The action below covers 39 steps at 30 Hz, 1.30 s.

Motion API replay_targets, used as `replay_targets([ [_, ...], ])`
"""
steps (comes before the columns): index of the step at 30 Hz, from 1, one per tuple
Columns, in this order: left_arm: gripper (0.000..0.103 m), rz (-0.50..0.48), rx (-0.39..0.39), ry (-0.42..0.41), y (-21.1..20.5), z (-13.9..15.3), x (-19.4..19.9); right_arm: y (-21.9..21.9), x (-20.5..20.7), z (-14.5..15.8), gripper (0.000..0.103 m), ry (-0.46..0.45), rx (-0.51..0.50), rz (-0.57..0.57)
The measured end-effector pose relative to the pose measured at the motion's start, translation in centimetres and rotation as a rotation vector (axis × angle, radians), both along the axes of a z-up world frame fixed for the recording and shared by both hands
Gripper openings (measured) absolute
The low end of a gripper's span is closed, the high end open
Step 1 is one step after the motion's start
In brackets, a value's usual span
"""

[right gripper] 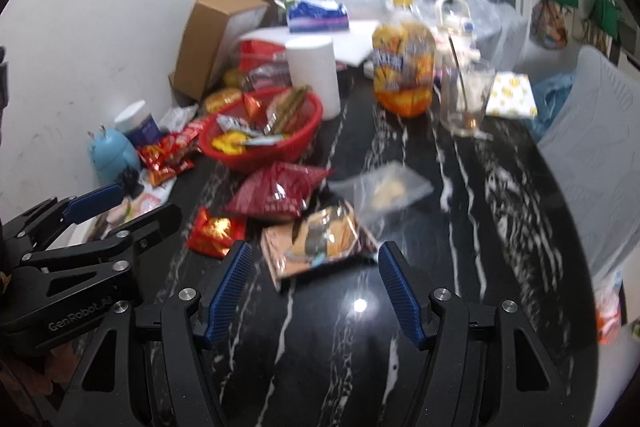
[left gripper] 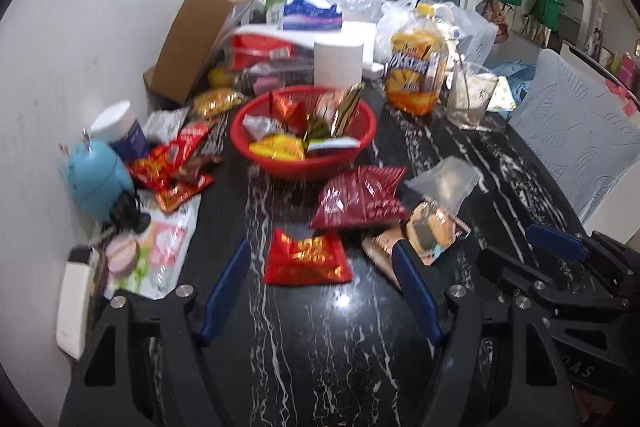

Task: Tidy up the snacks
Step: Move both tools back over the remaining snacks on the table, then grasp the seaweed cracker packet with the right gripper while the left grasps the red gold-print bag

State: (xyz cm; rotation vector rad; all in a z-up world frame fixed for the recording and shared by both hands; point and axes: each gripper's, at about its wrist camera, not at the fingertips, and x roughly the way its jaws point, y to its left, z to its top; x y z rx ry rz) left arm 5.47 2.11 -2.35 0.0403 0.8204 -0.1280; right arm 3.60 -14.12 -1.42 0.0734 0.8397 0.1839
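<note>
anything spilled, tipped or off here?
No spill visible. The cardboard box leans open against the wall. Loose packets lie outside the red basket: a small red packet, a dark red bag, a clear pouch.

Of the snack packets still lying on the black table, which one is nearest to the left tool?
The small red and gold packet, lying between the open fingers of the left tool. The dark red bag lies farther, toward the red basket.
</note>
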Motion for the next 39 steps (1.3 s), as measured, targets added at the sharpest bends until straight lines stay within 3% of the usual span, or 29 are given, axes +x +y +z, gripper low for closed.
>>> replay_targets([
  [12, 0.072, 0.085, -0.004, 0.089, 2.1, -4.5, 1.7, 0.4, 2.3, -5.3, 0.067, 0.162, 0.087, -0.012],
  [14, 0.072, 0.094, -0.012, 0.091, 2.4, -4.8, 2.1, 0.3, 2.9, -5.8, 0.073, 0.177, 0.103, -0.022],
  [19, 0.072, 0.112, -0.019, 0.094, 3.2, -5.1, 3.4, 0.2, 5.0, -6.6, 0.078, 0.205, 0.131, -0.061],
  [29, 0.072, 0.112, -0.09, 0.139, 4.7, -6.3, 5.5, 1.4, 8.9, -7.8, 0.081, 0.248, 0.107, -0.079],
  [39, 0.072, 0.016, -0.131, 0.153, 3.6, -6.5, 6.3, 3.2, 9.8, -8.6, 0.081, 0.229, 0.002, 0.009],
])
